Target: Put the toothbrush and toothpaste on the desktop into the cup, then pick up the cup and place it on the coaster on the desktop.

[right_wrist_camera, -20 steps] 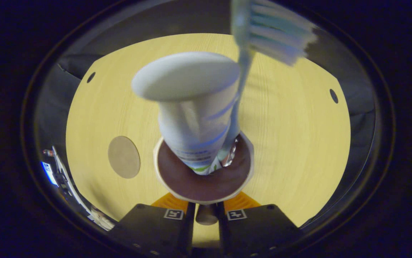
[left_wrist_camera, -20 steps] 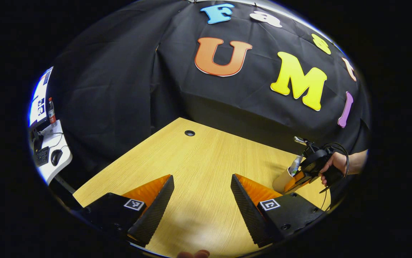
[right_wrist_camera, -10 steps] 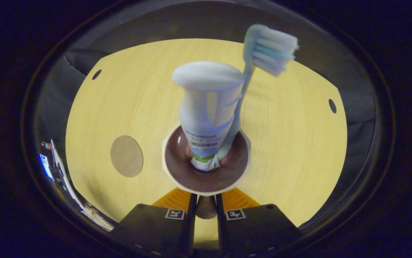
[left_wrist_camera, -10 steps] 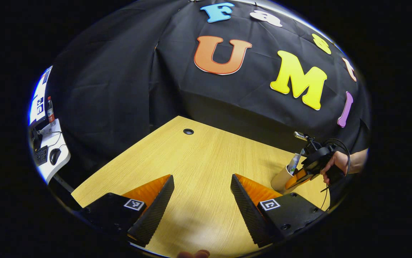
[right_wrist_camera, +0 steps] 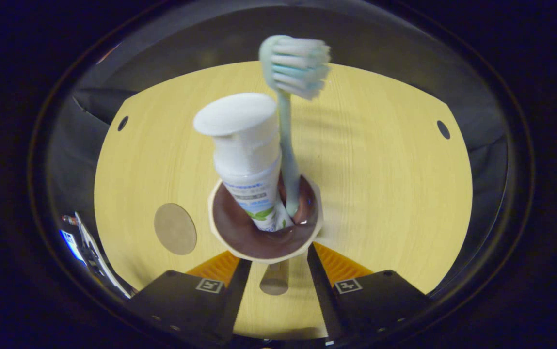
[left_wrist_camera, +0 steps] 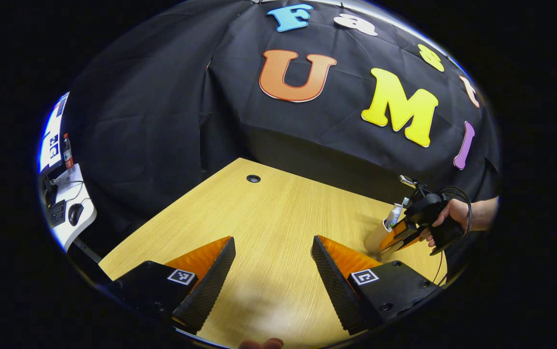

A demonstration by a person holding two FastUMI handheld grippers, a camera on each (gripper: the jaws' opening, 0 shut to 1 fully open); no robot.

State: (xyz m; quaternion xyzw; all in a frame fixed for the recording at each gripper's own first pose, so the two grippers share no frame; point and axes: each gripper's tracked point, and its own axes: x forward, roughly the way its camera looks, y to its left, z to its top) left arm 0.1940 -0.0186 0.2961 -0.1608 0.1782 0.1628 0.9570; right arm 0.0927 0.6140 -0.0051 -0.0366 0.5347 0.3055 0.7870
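The cup (right_wrist_camera: 263, 228), round with a glossy brown inside, sits at centre frame holding the toothpaste tube (right_wrist_camera: 246, 155) and bristled toothbrush (right_wrist_camera: 288, 121); the right gripper (right_wrist_camera: 274, 276) is spread behind it, the left gripper (left_wrist_camera: 273, 271) splayed over woodgrain desktop (left_wrist_camera: 268, 218).

Toothbrush (right_wrist_camera: 285, 145) (and toothpaste (right_wrist_camera: 248, 160)) in cup (right_wrist_camera: 220, 228)

Left gripper view faces low across the desk (left_wrist_camera: 278, 218); right gripper view looks down close, sharing it.

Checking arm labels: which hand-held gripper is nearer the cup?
Right. The right hand-held gripper has its fingers either side of the cup; the left hand-held gripper hangs open, well away across the desktop.
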